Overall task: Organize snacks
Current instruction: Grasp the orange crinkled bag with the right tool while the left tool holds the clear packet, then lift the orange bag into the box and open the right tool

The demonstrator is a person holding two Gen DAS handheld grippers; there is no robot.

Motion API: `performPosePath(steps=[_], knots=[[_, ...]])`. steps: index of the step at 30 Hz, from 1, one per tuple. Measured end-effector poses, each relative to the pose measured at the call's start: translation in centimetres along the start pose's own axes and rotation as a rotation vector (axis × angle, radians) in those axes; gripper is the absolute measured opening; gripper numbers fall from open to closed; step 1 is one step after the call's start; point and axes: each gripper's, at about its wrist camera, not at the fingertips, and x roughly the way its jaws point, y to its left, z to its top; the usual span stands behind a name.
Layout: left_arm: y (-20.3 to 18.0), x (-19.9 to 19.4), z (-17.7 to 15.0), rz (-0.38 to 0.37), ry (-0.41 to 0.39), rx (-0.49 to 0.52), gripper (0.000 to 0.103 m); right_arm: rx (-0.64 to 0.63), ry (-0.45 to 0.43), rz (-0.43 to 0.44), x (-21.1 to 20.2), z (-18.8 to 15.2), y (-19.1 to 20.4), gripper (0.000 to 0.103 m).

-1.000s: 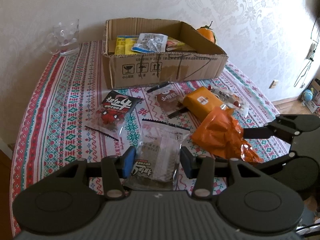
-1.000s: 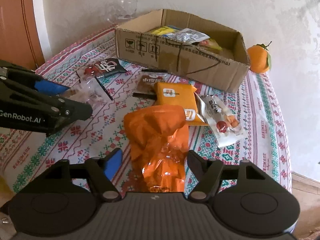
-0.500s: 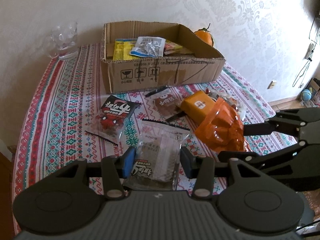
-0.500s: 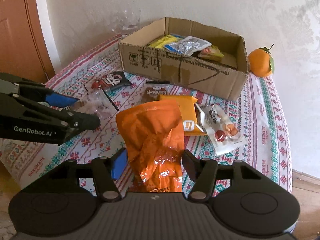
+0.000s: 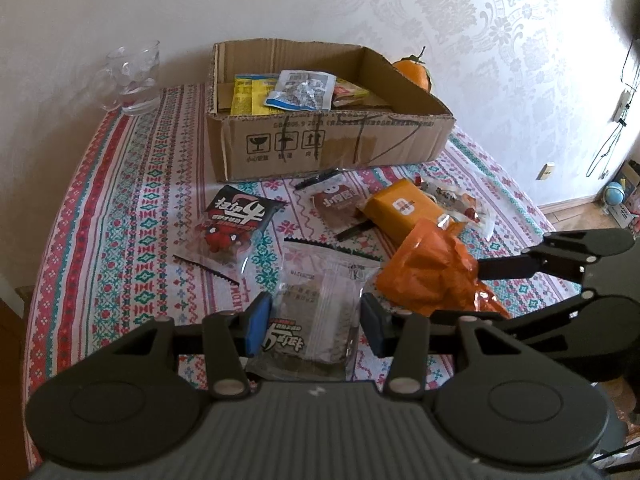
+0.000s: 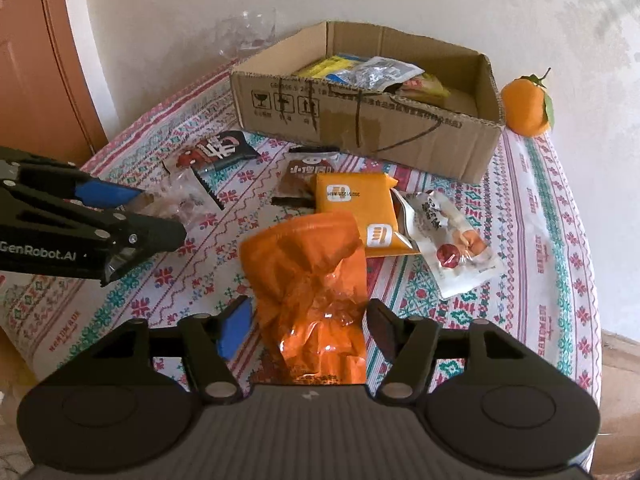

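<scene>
Left wrist view: the left gripper (image 5: pixel 314 326) has its two pads pressed against the sides of a clear packet (image 5: pixel 320 312) with a dark label, holding it near the front edge of the table (image 5: pixel 100 208). Beside it on the right, the right gripper (image 6: pixel 308 330) has its jaws opening, with a crumpled orange bag (image 6: pixel 316 280) standing between the pads; from here I cannot tell whether the pads still touch the bag.

The table wears a red, green and white patterned cloth. Toward its back edge sits an open cardboard box (image 5: pixel 320 148) with a yellow packet (image 5: pixel 248 94) and a silver-and-blue packet (image 5: pixel 302 90) already inside. On the cloth in front of the box lie a black and red packet (image 5: pixel 236 220), a small brown packet (image 5: pixel 334 204), a flat orange pack (image 6: pixel 354 208) and a white packet (image 6: pixel 452 240) showing red and orange sweets, the last two overlapping at their edges. A glass mug (image 5: pixel 134 76) stands at the back left corner. An orange with a leaf (image 6: pixel 528 106) rests by the box's right end, near the wall.
</scene>
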Motion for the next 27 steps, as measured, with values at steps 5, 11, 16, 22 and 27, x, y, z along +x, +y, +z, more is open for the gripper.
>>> performPosePath(steps=[5, 11, 16, 22, 27], knots=[[0.0, 0.2, 0.0, -0.004, 0.002, 0.001, 0.047, 0.031, -0.003, -0.007, -0.1, -0.4, -0.5, 0.069], [0.1, 0.4, 0.0, -0.006, 0.007, 0.003, 0.047, 0.072, -0.002, 0.008, -0.3, -0.9, -1.2, 0.053], [-0.1, 0.3, 0.0, -0.007, 0.008, 0.011, 0.047, 0.092, -0.004, 0.026, -0.7, -0.8, -1.5, 0.053], [-0.2, 0.1, 0.1, -0.004, 0.001, 0.016, 0.047, 0.080, -0.030, 0.046, -1.9, 0.1, -1.8, 0.053], [-0.4, 0.0, 0.1, -0.005, -0.001, 0.018, 0.047, 0.072, -0.047, 0.054, -2.6, 0.5, -1.9, 0.053]])
